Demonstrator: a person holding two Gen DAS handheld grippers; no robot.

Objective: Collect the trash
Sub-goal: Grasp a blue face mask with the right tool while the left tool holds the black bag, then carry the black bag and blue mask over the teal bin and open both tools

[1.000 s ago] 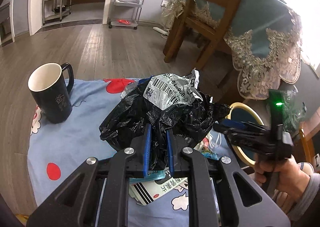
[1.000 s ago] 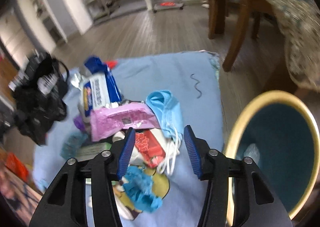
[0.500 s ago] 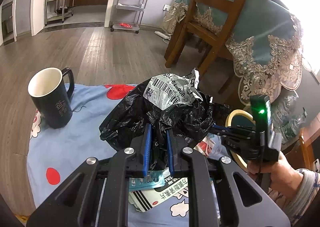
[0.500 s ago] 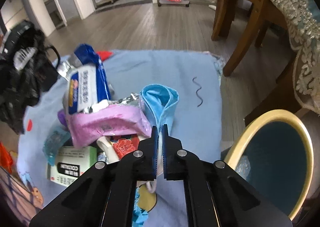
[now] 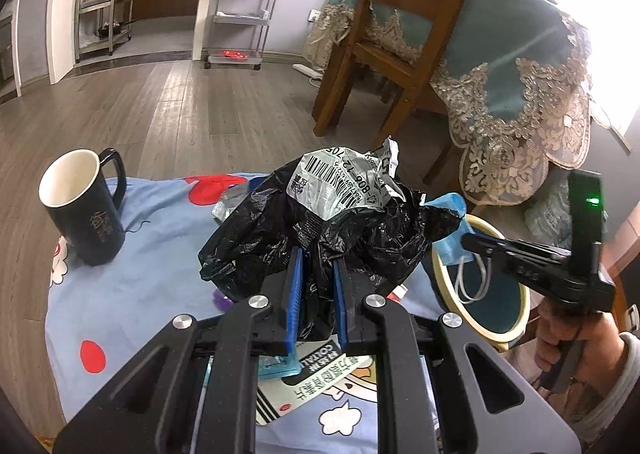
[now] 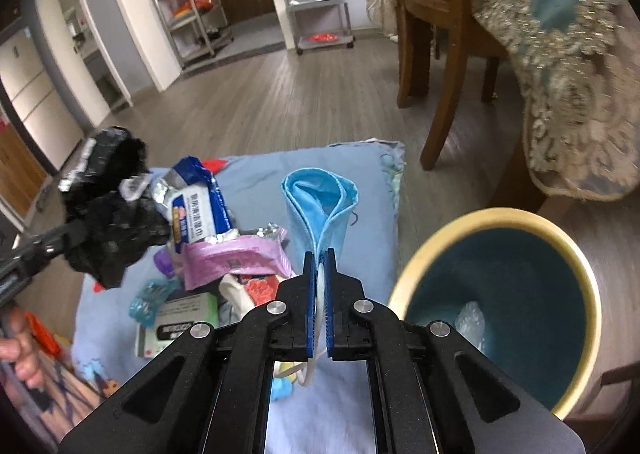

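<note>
My left gripper (image 5: 316, 254) is shut on a crumpled black plastic bag (image 5: 320, 230) with a barcode label, held above the blue cloth (image 5: 140, 274). My right gripper (image 6: 319, 254) is shut on a light blue face mask (image 6: 320, 210), lifted off the trash pile, its white ear loops hanging below. In the left wrist view the mask (image 5: 454, 242) hangs at the rim of the teal bin (image 5: 516, 318). In the right wrist view the black bag (image 6: 112, 214) sits at the left and the bin (image 6: 500, 222) opens at the right with a clear wrapper inside.
Wrappers lie piled on the cloth: a blue-white tissue pack (image 6: 196, 210), a pink packet (image 6: 236, 258), a green-white box (image 6: 180, 314). A black mug (image 5: 84, 210) stands on the cloth's left. A wooden chair (image 5: 400, 34) and a lace-draped table (image 5: 520, 94) stand behind.
The right gripper shut on the blue mask and lifted it off the pile toward the bin. The left gripper kept still with the black bag.
</note>
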